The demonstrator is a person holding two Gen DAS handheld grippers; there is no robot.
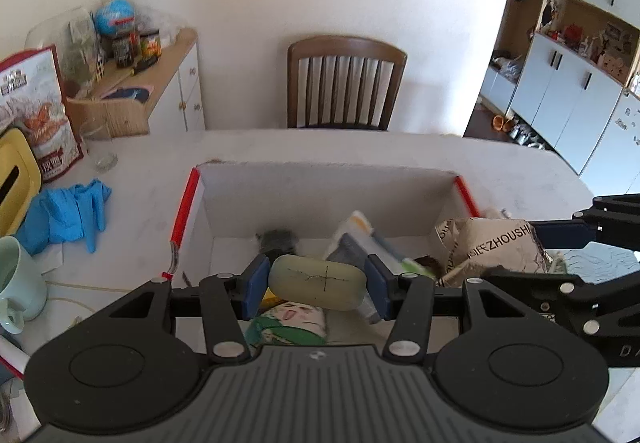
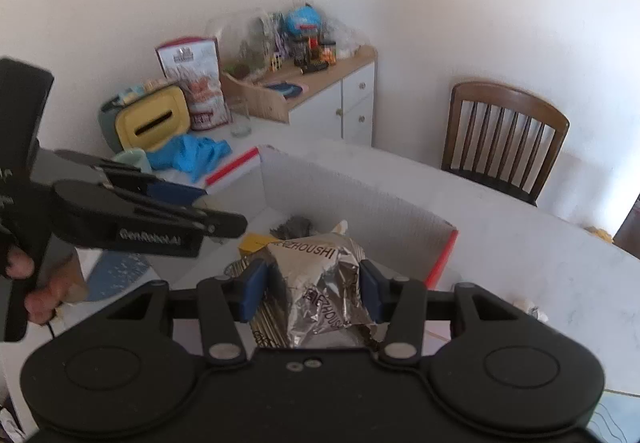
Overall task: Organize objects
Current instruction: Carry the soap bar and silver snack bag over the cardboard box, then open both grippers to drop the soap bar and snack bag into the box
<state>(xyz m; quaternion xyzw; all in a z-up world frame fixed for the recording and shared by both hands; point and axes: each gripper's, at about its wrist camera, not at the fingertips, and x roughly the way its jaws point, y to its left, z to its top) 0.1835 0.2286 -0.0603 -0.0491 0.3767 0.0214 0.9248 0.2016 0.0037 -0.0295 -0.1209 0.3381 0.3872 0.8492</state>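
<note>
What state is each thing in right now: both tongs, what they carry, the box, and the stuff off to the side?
left tongs: shut on soap bar, over the box
soap bar: gripped at both ends, cracked on top
right tongs: shut on foil bag
foil bag: crumpled, held above the box
box: open, partly filled
blue gloves: lying in a heap on the table
mug: upright

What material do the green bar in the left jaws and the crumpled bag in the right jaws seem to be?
The green bar looks like matte, waxy soap: rounded edges and thin dark cracks. The crumpled bag looks like foil-lined film: sharp creases, shiny silver inside, printed beige outside. Both are guesses from their look.
</note>
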